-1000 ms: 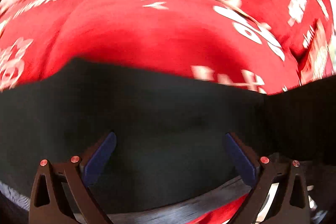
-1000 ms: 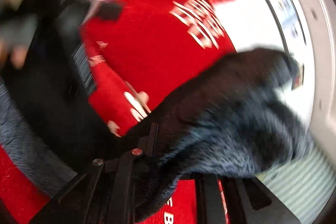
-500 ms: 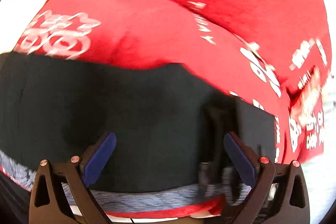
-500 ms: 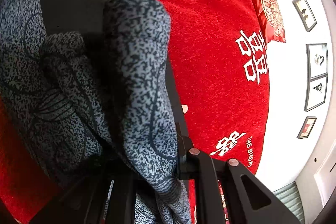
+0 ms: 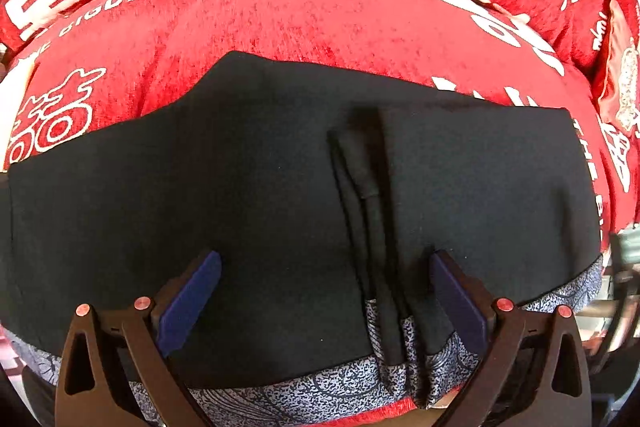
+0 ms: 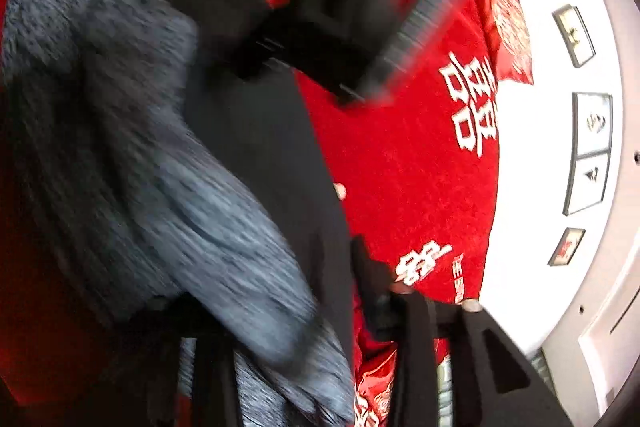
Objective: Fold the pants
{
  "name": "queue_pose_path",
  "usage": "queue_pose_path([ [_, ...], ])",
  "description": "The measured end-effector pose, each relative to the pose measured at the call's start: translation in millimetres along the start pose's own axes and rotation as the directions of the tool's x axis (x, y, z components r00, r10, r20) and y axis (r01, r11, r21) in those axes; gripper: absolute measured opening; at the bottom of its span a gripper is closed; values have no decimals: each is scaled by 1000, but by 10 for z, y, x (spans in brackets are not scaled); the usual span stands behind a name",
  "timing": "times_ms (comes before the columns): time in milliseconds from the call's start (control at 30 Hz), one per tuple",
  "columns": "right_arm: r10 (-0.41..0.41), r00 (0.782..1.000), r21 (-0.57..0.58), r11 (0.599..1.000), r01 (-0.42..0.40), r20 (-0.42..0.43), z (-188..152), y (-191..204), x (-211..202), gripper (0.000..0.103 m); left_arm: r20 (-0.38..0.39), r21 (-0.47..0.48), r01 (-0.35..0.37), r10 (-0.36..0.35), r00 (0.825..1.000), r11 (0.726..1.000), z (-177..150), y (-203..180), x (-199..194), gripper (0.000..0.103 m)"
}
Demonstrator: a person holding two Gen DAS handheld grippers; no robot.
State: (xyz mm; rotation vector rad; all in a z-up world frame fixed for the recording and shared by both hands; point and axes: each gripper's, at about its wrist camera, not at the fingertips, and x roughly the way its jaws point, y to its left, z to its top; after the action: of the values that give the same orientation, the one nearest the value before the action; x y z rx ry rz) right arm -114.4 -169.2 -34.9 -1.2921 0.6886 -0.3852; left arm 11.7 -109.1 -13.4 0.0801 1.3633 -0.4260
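Black pants (image 5: 260,195) with a grey patterned band (image 5: 320,391) lie spread flat on a red bedspread (image 5: 320,19). A narrow fold (image 5: 372,211) runs down their middle right. My left gripper (image 5: 326,291) hovers just above them, open and empty, its blue pads (image 5: 188,299) wide apart. In the blurred right wrist view the grey patterned cloth (image 6: 224,251) drapes over my right gripper (image 6: 304,347); black pants fabric (image 6: 256,131) lies beside it. The fingers there are mostly hidden by the cloth.
The red bedspread carries white lettering and symbols (image 6: 472,103). A red cushion (image 6: 512,35) lies at the bed's far end. A white wall with small framed pictures (image 6: 592,151) stands beyond. A dark blurred gripper body (image 6: 360,19) crosses the top of the right wrist view.
The left view has pulled back, so the whole spread of the pants and the centre fold show. The right gripper has swung, and the grey cloth has shifted lower across it.
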Motion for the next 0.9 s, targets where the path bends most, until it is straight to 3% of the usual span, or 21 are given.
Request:
queue_pose_path([
  [33, -5, 1000, 9, 1000, 6, -10, -74, -62, 24, 64, -3, -2, -4, 4, 1000, 1000, 25, -13, -2, 103],
  [133, -14, 999, 15, 1000, 14, -30, -262, -165, 68, 75, -10, -2, -8, 8, 1000, 1000, 25, -1, 12, 103],
  [267, -60, 992, 0, 998, 61, -108, -690, -221, 215, 78, -11, 2, -17, 18, 1000, 1000, 73, -46, 58, 103],
  [333, -12, 996, 61, 998, 17, -86, -908, -299, 176, 80, -9, 11, -28, 28, 1000, 1000, 28, -40, 36, 103],
  [467, 10, 997, 84, 996, -3, -80, -885, -269, -7, 80, -7, 14, -45, 45, 999, 999, 45, -72, 25, 103],
  [533, 136, 987, 187, 975, -118, -84, -955, -440, -42, 81, 10, -2, -53, 53, 999, 999, 39, -81, -58, 103],
  [567, 282, 957, 269, 929, -255, -65, -973, -615, -21, 81, 31, -5, -61, 61, 998, 998, 29, -102, -122, 103],
  [600, 429, 903, 349, 851, -393, -29, -1006, -769, -34, 81, 53, -1, -59, 59, 997, 998, 18, -124, -178, 103],
  [633, 518, 855, 402, 779, -481, 19, -1008, -875, -70, 81, 77, 8, -44, 44, 996, 999, 4, -157, -238, 103],
  [667, 604, 790, 469, 670, -576, 107, -1060, -1056, -101, 81, 101, 23, -25, 23, 995, 999, -23, -217, -296, 103],
  [700, 641, 746, 511, 587, -628, 181, -1101, -1205, -119, 82, 115, 38, -17, 13, 993, 999, -67, -260, -322, 103],
  [733, 648, 727, 536, 539, -649, 229, -1133, -1306, -130, 83, 126, 59, -16, 9, 992, 998, -81, -330, -331, 103],
  [800, 637, 710, 576, 473, -667, 300, -1151, -1494, -61, 83, 128, 90, -47, 35, 991, 995, -137, -441, -281, 103],
  [900, 681, 659, 567, 419, -709, 321, -1078, -1502, 221, 83, 92, 122, -81, 70, 993, 989, -303, -504, -128, 103],
])
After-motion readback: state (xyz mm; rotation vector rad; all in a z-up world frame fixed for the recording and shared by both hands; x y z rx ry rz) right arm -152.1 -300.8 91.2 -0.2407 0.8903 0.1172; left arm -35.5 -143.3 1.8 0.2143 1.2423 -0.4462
